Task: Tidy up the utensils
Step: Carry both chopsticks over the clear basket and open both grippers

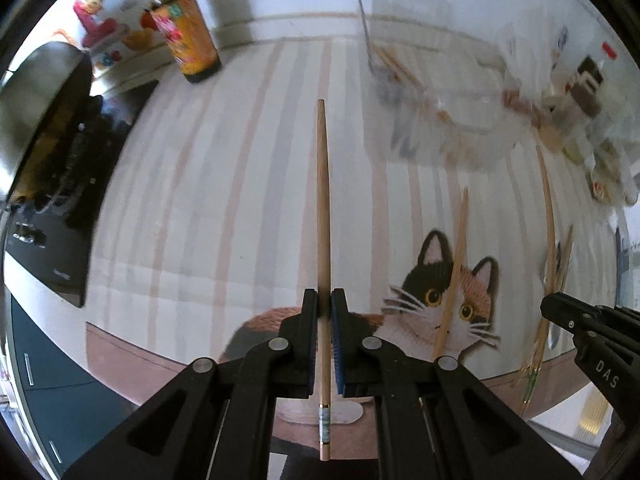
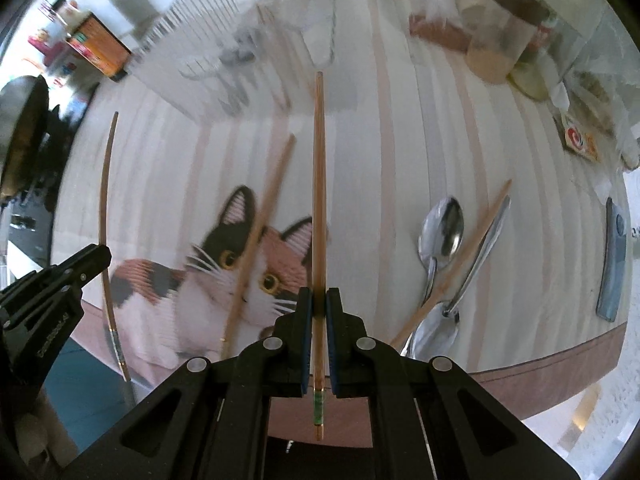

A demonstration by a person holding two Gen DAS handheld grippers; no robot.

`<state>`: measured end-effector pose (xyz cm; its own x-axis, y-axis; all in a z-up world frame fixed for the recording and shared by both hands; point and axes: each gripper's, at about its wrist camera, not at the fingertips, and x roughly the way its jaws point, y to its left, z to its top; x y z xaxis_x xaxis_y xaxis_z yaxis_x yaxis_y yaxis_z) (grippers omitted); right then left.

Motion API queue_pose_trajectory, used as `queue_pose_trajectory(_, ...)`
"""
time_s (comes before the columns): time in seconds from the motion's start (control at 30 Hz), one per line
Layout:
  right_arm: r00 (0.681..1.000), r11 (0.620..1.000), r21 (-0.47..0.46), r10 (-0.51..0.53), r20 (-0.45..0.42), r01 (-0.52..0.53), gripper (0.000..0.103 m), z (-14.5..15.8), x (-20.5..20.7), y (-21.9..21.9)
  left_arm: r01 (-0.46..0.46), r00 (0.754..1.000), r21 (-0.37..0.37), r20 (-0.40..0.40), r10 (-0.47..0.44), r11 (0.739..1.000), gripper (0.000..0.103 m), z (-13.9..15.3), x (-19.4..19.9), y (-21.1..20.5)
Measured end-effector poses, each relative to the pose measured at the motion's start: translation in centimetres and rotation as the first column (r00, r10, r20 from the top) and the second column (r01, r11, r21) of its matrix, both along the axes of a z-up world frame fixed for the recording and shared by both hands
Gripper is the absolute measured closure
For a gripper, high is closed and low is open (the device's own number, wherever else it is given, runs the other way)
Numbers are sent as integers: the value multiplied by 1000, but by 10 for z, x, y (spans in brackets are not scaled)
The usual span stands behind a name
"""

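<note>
My left gripper [image 1: 325,300] is shut on a wooden chopstick [image 1: 322,200] that points forward above the striped cat cloth [image 1: 200,200]. My right gripper [image 2: 319,300] is shut on another chopstick [image 2: 319,180], also held above the cloth. A loose chopstick [image 2: 260,232] lies across the cat picture [image 2: 224,264]; it also shows in the left wrist view [image 1: 454,272]. Two spoons [image 2: 440,240] and one more chopstick [image 2: 452,264] lie on the cloth at the right. A clear organizer tray [image 1: 420,80] with utensils stands at the back, blurred.
A sauce bottle [image 1: 188,32] stands at the back left beside a dark pan [image 1: 36,112] on a stove. Jars and packets [image 2: 504,40] crowd the back right. A blue-grey phone-like object [image 2: 612,256] lies at the right edge. The cloth's front edge [image 2: 520,372] runs close below.
</note>
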<state>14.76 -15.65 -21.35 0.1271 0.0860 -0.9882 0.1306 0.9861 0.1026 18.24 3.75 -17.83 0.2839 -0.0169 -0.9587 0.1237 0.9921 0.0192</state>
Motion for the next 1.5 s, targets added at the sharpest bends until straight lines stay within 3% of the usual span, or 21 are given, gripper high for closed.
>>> queue_pose_trajectory(0.33,991,999,44,24,130,-30,96,62,7,12,-16,989,-54,143,24,998,99,76,10,18)
queue_pose_trajectory(0.53,978,996,87,14,208,-33,96,100,26,10,17,985,-123,172,5,992,99,108,37,3)
queue_pose_trajectory(0.7,964,994,104,-15,264,-13,96,127,67,-1,59,984,-199,174,-24,978,99,126,76,-17)
queue_pose_trajectory(0.93,966,995,103,-44,255,18,96,127,157,-15,81,996,-267,68,-65,960,99,110,165,-39)
queue_pose_trajectory(1.1,980,992,115,-80,182,60,96,97,211,-21,100,994,-274,-15,-108,956,98,84,210,-54)
queue_pose_trajectory(1.27,990,991,115,-87,112,75,95,69,242,-23,78,992,-239,-73,-98,968,97,67,229,-56)
queue_pose_trajectory(1.37,992,988,123,-101,80,91,90,59,246,-29,70,996,-194,-38,-79,978,88,69,226,-48)
queue_pose_trajectory(1.5,988,991,93,-107,112,97,85,66,233,-36,42,999,-116,30,-38,992,50,76,210,-34)
